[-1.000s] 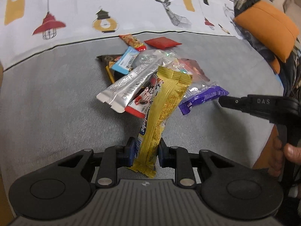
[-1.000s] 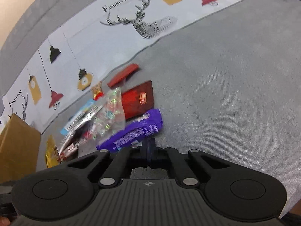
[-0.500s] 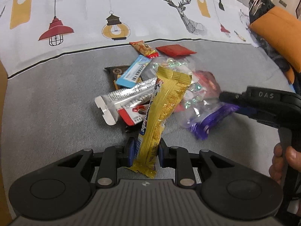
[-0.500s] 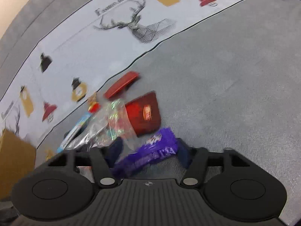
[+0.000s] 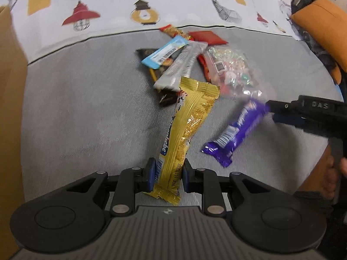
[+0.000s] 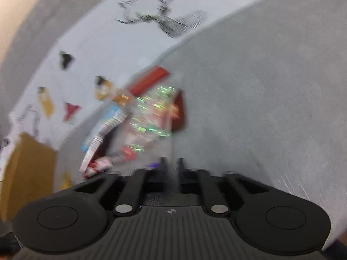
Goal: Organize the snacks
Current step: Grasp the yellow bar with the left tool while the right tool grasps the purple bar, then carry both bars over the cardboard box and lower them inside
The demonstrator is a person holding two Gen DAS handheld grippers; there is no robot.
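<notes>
My left gripper [image 5: 167, 174] is shut on a long yellow snack wrapper [image 5: 186, 127] and holds it up above the grey cushion. A purple snack bar [image 5: 237, 130] hangs from my right gripper [image 5: 270, 111], which enters from the right, shut on the bar's end. In the blurred right wrist view the right gripper [image 6: 172, 166] has its jaws nearly together, with only a purple sliver [image 6: 154, 164] beside them. A pile of snacks [image 5: 190, 62] lies behind: a silver bar, a light blue bar, a red packet and a clear candy bag [image 5: 229, 69].
A brown cardboard box [image 5: 10, 108] stands at the left edge; it also shows in the right wrist view [image 6: 26, 173]. A white cloth with lamp and deer prints [image 5: 130, 6] covers the back. An orange cushion [image 5: 321, 23] sits at the far right.
My right gripper opened around the purple bar, closed on it and lifted it off the cushion. My left gripper still holds the yellow wrapper and has shifted relative to the pile.
</notes>
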